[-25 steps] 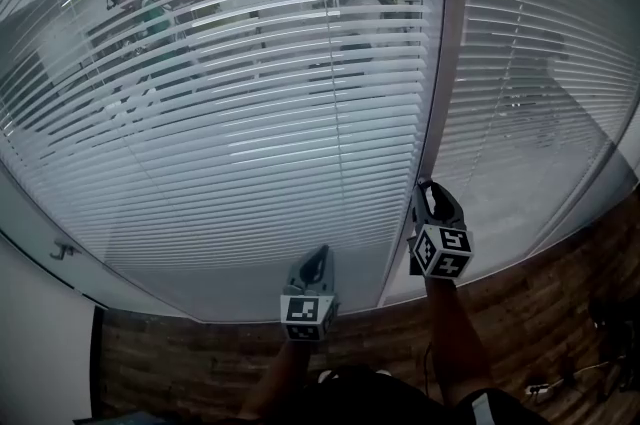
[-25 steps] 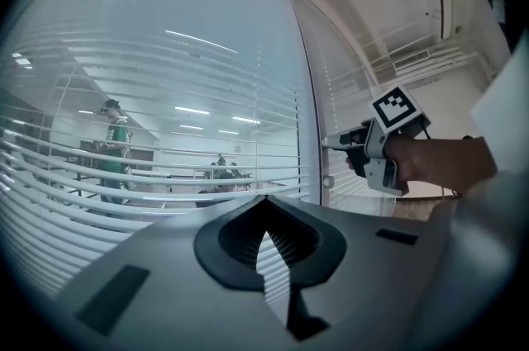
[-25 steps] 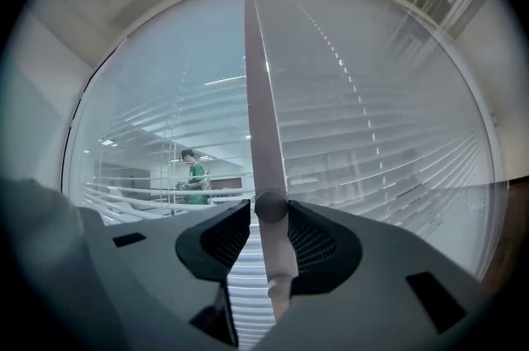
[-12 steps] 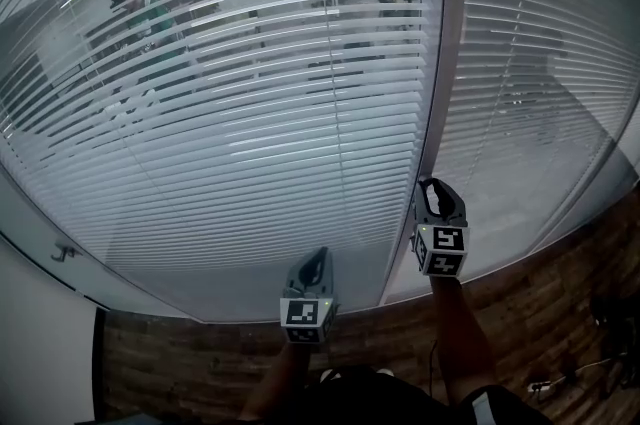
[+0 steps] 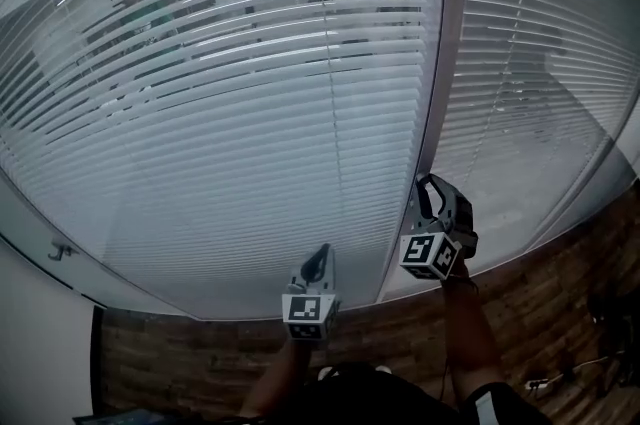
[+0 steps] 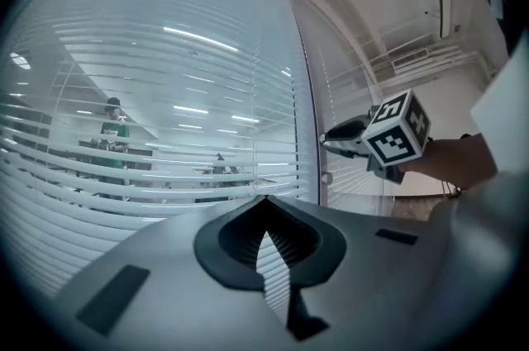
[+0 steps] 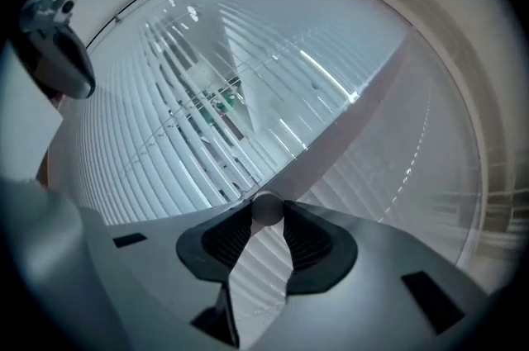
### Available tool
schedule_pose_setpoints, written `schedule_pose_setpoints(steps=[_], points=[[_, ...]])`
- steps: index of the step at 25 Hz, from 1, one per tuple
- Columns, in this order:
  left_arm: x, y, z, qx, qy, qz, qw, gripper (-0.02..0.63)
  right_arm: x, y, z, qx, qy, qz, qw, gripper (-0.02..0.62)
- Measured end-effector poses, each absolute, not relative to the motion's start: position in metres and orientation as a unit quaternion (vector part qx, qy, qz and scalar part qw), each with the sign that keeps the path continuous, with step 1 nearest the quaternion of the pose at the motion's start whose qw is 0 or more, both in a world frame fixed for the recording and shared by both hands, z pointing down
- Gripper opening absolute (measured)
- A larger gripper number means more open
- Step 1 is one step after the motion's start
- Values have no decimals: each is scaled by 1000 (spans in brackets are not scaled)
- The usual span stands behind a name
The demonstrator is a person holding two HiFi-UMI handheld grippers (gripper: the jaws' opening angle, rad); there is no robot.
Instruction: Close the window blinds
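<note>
Your right gripper [image 7: 266,215] is clamping knob [image 7: 266,206] at blinds [image 5: 250,133]; your left gripper [image 6: 264,211] is hovering clenched, empty, left of knob.

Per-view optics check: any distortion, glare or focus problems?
Head view: fisheye bows the blind slats into arcs, with bright light streaks across them. Left gripper view: dark vignette, near jaws soft. Right gripper view: picture tilted, round knob between the jaws blurred.

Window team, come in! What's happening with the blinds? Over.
Right gripper clamped on the round knob. Left gripper shut, empty. Blinds not fully closed. Nothing in the way.
</note>
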State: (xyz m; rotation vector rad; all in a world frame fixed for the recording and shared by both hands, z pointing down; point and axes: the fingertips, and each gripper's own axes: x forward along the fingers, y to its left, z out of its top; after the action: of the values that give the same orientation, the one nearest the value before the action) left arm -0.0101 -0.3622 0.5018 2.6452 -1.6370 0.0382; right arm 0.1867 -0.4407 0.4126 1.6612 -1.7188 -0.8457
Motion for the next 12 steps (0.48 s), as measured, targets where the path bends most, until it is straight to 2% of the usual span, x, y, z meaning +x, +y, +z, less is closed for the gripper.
schedule_pose_setpoints(steps=[6,12], points=[[-5,-365,503,851,-524,13,19,-5,186,-442,416,602,-617,-373,344,126],[-1,-365,506,858,-513,32,21,-5,186,-440,411,625,-669,-297,271,126]])
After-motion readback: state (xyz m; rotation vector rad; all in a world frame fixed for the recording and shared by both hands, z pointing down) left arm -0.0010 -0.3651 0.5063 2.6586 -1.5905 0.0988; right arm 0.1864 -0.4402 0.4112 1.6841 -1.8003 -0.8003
